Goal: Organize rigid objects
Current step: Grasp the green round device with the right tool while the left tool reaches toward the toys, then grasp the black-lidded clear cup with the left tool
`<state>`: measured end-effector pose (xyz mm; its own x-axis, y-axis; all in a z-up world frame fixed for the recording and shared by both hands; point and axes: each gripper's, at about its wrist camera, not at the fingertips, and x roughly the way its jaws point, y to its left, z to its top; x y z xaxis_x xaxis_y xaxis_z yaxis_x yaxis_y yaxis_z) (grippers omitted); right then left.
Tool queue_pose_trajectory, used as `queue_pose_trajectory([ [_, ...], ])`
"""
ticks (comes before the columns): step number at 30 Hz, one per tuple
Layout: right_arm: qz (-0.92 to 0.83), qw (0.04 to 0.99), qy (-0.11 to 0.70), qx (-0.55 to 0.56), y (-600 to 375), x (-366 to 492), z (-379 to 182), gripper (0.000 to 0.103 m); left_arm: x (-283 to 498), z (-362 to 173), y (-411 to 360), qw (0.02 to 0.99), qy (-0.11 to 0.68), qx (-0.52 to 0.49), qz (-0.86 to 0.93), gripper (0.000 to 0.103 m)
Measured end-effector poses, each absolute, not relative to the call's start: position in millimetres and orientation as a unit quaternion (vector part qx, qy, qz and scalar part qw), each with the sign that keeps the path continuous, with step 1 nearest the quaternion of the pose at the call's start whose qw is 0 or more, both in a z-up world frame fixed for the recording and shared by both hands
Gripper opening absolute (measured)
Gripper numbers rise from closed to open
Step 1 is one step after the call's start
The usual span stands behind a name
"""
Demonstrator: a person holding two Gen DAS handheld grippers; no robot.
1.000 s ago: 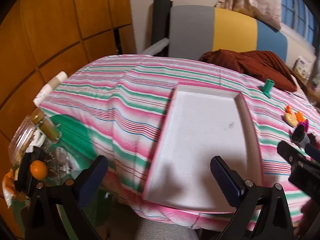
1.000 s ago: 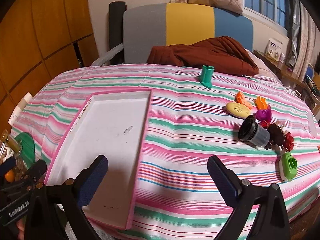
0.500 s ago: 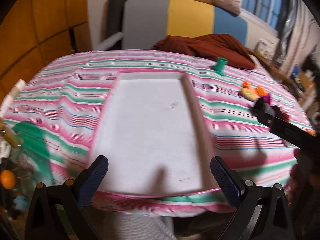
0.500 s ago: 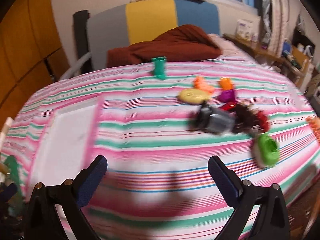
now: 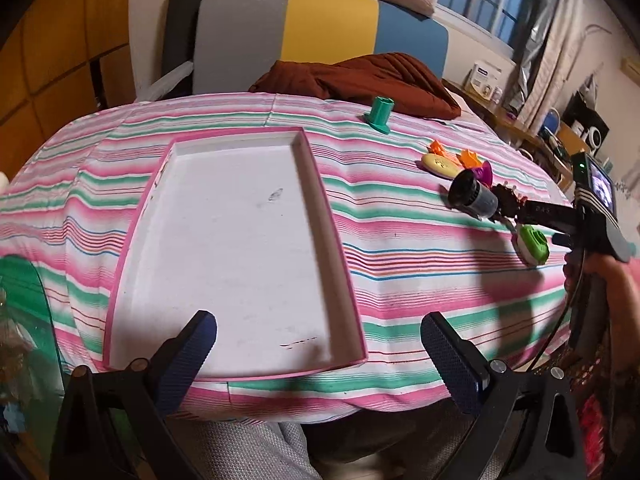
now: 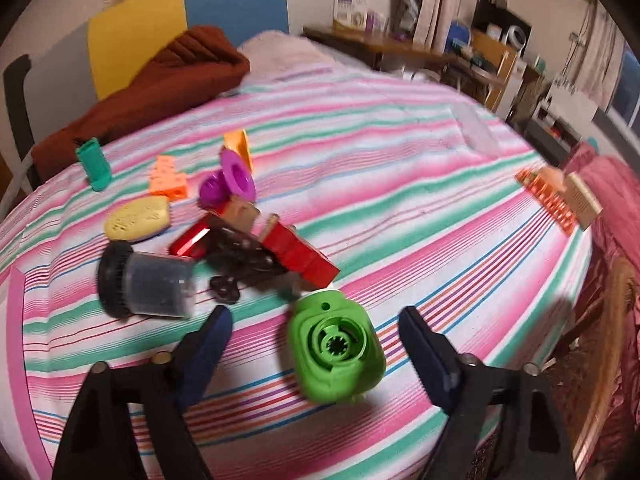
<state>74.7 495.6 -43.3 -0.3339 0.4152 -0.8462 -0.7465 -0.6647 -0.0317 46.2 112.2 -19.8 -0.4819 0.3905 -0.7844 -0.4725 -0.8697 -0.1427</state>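
A white tray with a pink rim (image 5: pixel 224 236) lies empty on the striped tablecloth. My left gripper (image 5: pixel 318 346) hovers open over its near edge. To the right sits a pile of small rigid objects. My right gripper (image 6: pixel 316 330) is open, its fingers on either side of a green round-holed plastic piece (image 6: pixel 336 350), apart from it. Beyond lie a black-capped grey jar (image 6: pixel 144 284) on its side, a dark brown piece (image 6: pixel 240 256), red blocks (image 6: pixel 296 252), a purple spool (image 6: pixel 228 182), a yellow oval (image 6: pixel 138 218), an orange block (image 6: pixel 166 178) and a teal cylinder (image 6: pixel 94 164).
A brown blanket (image 5: pixel 356 82) lies at the table's far edge before a grey, yellow and blue chair back (image 5: pixel 320 24). An orange and tan box (image 6: pixel 560 196) sits near the right edge. A hand holds the right gripper's handle (image 5: pixel 600 268). Cluttered shelves stand behind.
The right gripper has swung right and come down close to the pile, now straddling the green piece. The left view has turned right, centring on the tray.
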Motion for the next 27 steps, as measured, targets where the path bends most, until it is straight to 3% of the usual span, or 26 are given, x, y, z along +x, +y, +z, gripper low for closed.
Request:
queue_pose_trajectory([
  [7,0.77,0.345,0.222,-0.489,504.0,76.0,-70.6,0.053,45.9,-17.6,129.5,0.267,0.069,-0.434,0.858,0.103],
  [13,0.776,0.316,0.257,-0.481,504.7,81.3,-75.4,0.053,31.4,-13.1,166.4,0.303,0.058,-0.44,0.843,0.103],
  [27,0.78,0.307,0.259,-0.48,511.0,76.1,-77.0,0.053,-25.2,-28.4,337.8,0.346,0.13,-0.453,0.811,0.103],
])
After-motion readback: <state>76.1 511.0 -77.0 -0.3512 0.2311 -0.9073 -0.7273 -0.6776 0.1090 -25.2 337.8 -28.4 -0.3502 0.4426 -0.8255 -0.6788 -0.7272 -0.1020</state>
